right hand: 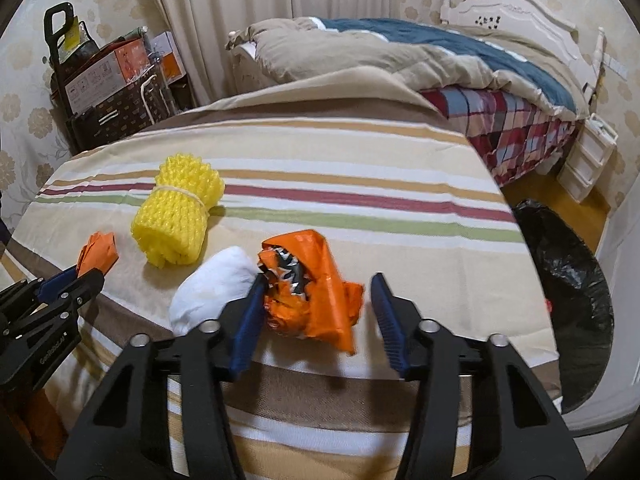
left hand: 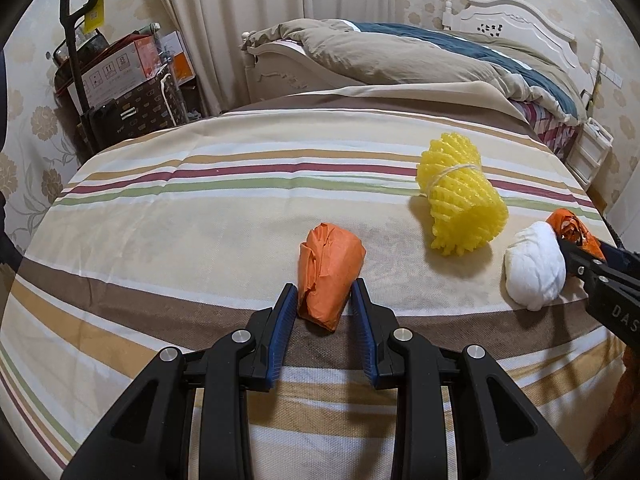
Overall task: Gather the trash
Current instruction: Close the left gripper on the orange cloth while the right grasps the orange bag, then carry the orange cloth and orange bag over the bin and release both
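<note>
A crumpled orange paper wad (left hand: 328,272) lies on the striped cloth (left hand: 180,220), and my left gripper (left hand: 324,296) is shut on its near end, both blue pads pressed to its sides. To its right are a yellow foam net roll (left hand: 460,200) tied with string and a white tissue ball (left hand: 534,266). In the right wrist view my right gripper (right hand: 318,292) straddles a crumpled orange foil wrapper (right hand: 316,300). Its left pad touches the wrapper and a gap shows at the right pad, so it is open. The white tissue ball (right hand: 212,288) sits just left of it.
A bin lined with a black bag (right hand: 568,280) stands on the floor off the table's right edge. A bed with rumpled quilts (left hand: 400,56) lies beyond the table. Boxes and a trolley (left hand: 120,80) fill the far left corner, and white drawers (right hand: 588,160) stand at the right.
</note>
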The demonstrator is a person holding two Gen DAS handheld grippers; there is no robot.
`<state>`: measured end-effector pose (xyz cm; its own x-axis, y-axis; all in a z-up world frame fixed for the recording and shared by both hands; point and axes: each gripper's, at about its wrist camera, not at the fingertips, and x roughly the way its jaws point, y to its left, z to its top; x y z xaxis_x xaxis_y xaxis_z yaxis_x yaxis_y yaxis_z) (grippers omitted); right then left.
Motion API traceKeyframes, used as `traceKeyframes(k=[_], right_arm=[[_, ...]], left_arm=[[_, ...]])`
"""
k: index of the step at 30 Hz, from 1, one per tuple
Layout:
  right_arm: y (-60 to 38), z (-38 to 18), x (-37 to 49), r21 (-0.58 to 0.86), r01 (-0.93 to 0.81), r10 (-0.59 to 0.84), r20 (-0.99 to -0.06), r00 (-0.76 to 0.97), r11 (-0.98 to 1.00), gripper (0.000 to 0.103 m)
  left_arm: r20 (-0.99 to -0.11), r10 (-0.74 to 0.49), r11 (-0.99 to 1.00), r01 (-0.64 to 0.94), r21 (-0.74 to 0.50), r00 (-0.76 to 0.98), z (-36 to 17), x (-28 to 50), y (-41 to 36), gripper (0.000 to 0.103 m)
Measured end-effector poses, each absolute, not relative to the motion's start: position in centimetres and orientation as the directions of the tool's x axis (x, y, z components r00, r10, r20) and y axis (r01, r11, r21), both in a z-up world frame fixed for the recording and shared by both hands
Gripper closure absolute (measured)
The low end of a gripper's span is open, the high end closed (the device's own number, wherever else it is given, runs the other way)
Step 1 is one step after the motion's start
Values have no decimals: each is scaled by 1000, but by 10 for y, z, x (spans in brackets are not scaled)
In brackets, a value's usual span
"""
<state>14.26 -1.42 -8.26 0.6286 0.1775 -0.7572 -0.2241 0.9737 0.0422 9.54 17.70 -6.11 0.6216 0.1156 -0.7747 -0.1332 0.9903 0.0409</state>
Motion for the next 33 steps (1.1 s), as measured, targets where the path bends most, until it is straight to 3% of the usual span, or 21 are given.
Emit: traceKeyframes(k=[33], right_arm=[[-71,-82,105,55,-118,119,-747,653,991,64]], left_arm=[[-765,95,994,-104,36,637,-54,81,155,72]])
